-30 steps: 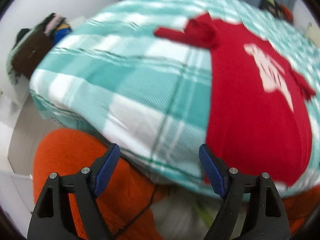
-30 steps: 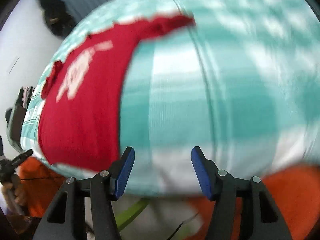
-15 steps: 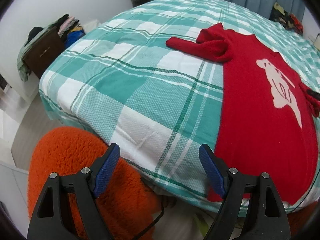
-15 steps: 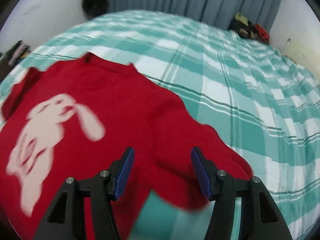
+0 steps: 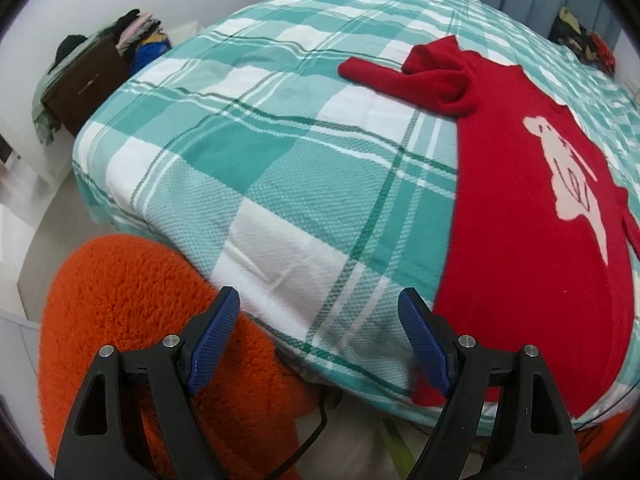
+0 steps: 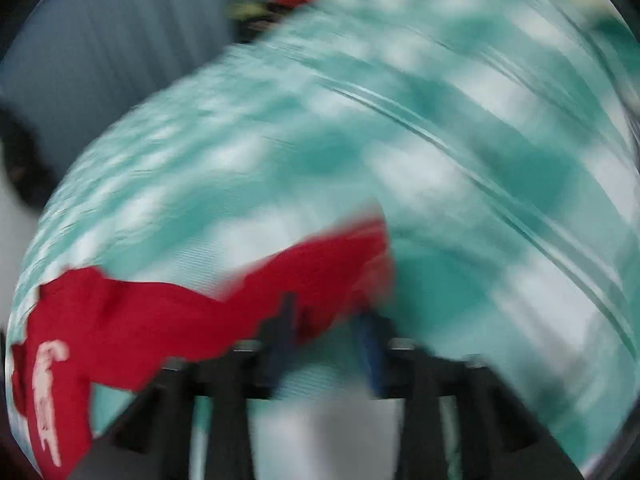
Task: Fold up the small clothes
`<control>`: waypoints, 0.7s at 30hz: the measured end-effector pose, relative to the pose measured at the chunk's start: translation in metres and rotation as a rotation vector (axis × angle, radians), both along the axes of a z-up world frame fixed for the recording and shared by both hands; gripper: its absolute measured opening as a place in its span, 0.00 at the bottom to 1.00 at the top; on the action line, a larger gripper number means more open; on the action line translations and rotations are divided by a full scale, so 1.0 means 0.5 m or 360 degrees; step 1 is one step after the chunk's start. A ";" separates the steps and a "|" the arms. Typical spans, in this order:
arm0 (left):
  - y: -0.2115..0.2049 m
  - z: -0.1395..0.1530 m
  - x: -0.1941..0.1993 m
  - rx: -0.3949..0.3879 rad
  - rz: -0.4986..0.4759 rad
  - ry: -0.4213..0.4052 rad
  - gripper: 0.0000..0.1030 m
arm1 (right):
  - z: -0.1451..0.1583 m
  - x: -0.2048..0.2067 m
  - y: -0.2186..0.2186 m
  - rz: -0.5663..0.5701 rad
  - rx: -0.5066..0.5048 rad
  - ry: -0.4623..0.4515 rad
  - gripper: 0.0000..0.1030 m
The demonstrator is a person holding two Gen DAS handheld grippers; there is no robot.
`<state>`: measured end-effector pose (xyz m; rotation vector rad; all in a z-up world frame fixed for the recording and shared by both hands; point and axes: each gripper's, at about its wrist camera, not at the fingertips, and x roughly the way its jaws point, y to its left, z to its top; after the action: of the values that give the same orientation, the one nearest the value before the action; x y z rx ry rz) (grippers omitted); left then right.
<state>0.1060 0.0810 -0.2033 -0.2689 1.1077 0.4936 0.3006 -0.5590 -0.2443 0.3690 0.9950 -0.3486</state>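
Note:
A red sweater (image 5: 520, 200) with a pale animal figure lies flat on the teal checked bed (image 5: 280, 160); its left sleeve (image 5: 400, 76) is bunched at the far side. My left gripper (image 5: 320, 332) hangs open over the bed's near edge, left of the sweater's hem, with nothing between its fingers. The right wrist view is heavily blurred. There my right gripper (image 6: 326, 328) is over the sweater's (image 6: 160, 328) other sleeve (image 6: 328, 264). Its jaws are closing, with the sleeve's end at the fingertips and a gap still showing between them.
An orange fluffy thing (image 5: 140, 300) sits below the bed's near corner. A brown box (image 5: 88, 80) piled with clothes stands by the wall at the left. Dark items (image 5: 584, 40) lie at the bed's far right, before a blue curtain (image 6: 120, 40).
The right gripper has swept from the sweater's hem across its front to the far sleeve, rolling as it went, and its jaws have narrowed. The left gripper has hardly moved.

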 end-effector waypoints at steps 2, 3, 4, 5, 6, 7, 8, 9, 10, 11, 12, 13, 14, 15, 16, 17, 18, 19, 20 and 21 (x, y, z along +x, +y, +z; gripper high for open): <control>-0.010 0.003 0.001 0.0017 -0.0015 -0.0005 0.81 | -0.015 -0.053 -0.059 -0.0132 0.0069 0.0010 0.42; -0.014 0.003 0.001 0.0031 -0.0019 -0.0003 0.81 | -0.017 -0.078 -0.073 -0.0146 0.0126 -0.0018 0.42; -0.018 0.003 0.001 0.0047 -0.0020 0.0002 0.81 | -0.015 -0.095 -0.075 -0.0122 0.0186 -0.0057 0.42; -0.021 0.002 0.002 0.0066 -0.0019 0.0011 0.81 | -0.012 -0.108 -0.070 -0.0089 0.0240 -0.0091 0.42; -0.022 0.001 0.002 0.0075 -0.0018 0.0017 0.81 | -0.010 -0.117 -0.063 -0.0047 0.0320 -0.0136 0.42; -0.022 0.001 0.002 0.0083 -0.0011 0.0024 0.81 | -0.014 -0.122 -0.055 -0.0004 0.0458 -0.0183 0.42; -0.021 0.001 0.001 0.0082 -0.0005 0.0023 0.81 | -0.027 -0.121 -0.043 0.0012 0.0594 -0.0202 0.43; -0.020 0.002 -0.001 0.0079 0.0004 0.0021 0.81 | -0.046 -0.121 -0.042 0.0004 0.0722 -0.0208 0.43; -0.018 0.003 -0.001 0.0076 0.0009 0.0020 0.81 | -0.064 -0.114 -0.042 -0.0010 0.0805 -0.0201 0.43; -0.016 0.004 -0.003 0.0072 0.0018 0.0019 0.81 | -0.081 -0.108 -0.043 -0.0031 0.0843 -0.0185 0.42; -0.015 0.004 -0.004 0.0070 0.0024 0.0021 0.81 | -0.093 -0.102 -0.047 -0.0060 0.0830 -0.0197 0.38; -0.014 0.004 -0.006 0.0068 0.0033 0.0025 0.81 | -0.098 -0.095 -0.051 -0.0071 0.0801 -0.0237 0.36; -0.013 0.003 -0.007 0.0068 0.0037 0.0030 0.81 | -0.101 -0.081 -0.059 -0.0069 0.0766 -0.0267 0.34; -0.013 0.002 -0.008 0.0072 0.0040 0.0038 0.81 | -0.100 -0.068 -0.065 -0.0062 0.0732 -0.0298 0.34; -0.013 0.001 -0.009 0.0078 0.0041 0.0047 0.81 | -0.100 -0.054 -0.070 -0.0060 0.0721 -0.0331 0.34; -0.014 0.000 -0.008 0.0088 0.0039 0.0057 0.81 | -0.102 -0.042 -0.075 -0.0053 0.0738 -0.0352 0.33; -0.016 -0.001 -0.008 0.0099 0.0037 0.0066 0.81 | -0.104 -0.026 -0.079 -0.0035 0.0762 -0.0347 0.18; -0.016 -0.001 -0.007 0.0106 0.0036 0.0070 0.81 | -0.102 -0.019 -0.081 -0.0026 0.0760 -0.0330 0.03; -0.017 0.000 -0.007 0.0112 0.0035 0.0073 0.81 | -0.096 -0.012 -0.081 -0.0011 0.0748 -0.0305 0.04; -0.018 0.001 -0.009 0.0117 0.0035 0.0072 0.81 | -0.080 -0.011 -0.081 0.0011 0.0734 -0.0298 0.04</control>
<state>0.1015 0.0721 -0.2027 -0.2064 1.1293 0.5610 0.2948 -0.5994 -0.2845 0.8009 0.8865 -0.0708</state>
